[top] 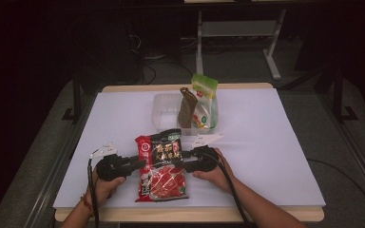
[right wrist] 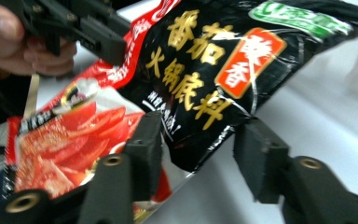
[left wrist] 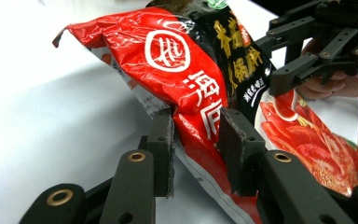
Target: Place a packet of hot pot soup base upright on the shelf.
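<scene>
A red and black hotpot-base packet (top: 161, 164) lies near the table's front edge, its far end lifted off the white surface. My left gripper (top: 142, 164) comes at it from the left. In the left gripper view its pads (left wrist: 235, 149) pinch the packet's (left wrist: 186, 79) red edge, so the left gripper (left wrist: 196, 149) is shut on it. My right gripper (top: 179, 165) reaches in from the right. In the right gripper view the packet's (right wrist: 205, 70) black edge sits between the jaws of the right gripper (right wrist: 200, 149); one pad (right wrist: 144, 144) touches it and the other stands apart.
A clear plastic container (top: 164, 114) stands behind the packet at mid-table, holding a brown pouch (top: 187, 107) and a green and white packet (top: 204, 102). The white table top (top: 275, 142) spreads to both sides. Table legs and cables lie beyond the far edge.
</scene>
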The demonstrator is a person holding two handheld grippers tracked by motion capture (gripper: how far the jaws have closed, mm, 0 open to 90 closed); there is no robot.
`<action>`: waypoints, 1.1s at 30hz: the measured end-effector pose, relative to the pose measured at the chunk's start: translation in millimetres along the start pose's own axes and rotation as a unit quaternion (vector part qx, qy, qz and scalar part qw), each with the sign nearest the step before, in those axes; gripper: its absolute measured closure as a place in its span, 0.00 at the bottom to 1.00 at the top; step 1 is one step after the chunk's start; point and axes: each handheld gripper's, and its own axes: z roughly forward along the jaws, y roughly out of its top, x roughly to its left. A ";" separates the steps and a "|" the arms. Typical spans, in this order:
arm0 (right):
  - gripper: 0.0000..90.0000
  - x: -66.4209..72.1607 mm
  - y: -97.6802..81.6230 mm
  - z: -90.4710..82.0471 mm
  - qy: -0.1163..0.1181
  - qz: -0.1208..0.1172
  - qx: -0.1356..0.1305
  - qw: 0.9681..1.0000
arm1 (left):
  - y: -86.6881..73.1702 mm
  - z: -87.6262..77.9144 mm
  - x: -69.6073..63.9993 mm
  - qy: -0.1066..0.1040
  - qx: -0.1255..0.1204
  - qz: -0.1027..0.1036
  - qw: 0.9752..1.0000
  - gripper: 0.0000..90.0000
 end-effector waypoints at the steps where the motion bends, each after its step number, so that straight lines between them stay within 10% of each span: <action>1: 0.64 0.8 1.6 -2.7 -0.004 -0.005 -0.006 1.000 | 1.8 -1.7 -2.4 0.001 -0.006 0.003 1.000 0.75; 17: 0.89 17.9 17.8 -38.2 -0.033 -0.082 -0.064 0.994 | 17.0 -18.4 -25.7 0.005 -0.062 0.073 0.995 0.76; 33: 0.93 29.5 18.0 -44.9 -0.030 -0.119 -0.076 0.990 | 16.0 2.2 -29.1 -0.027 -0.025 0.078 0.996 0.48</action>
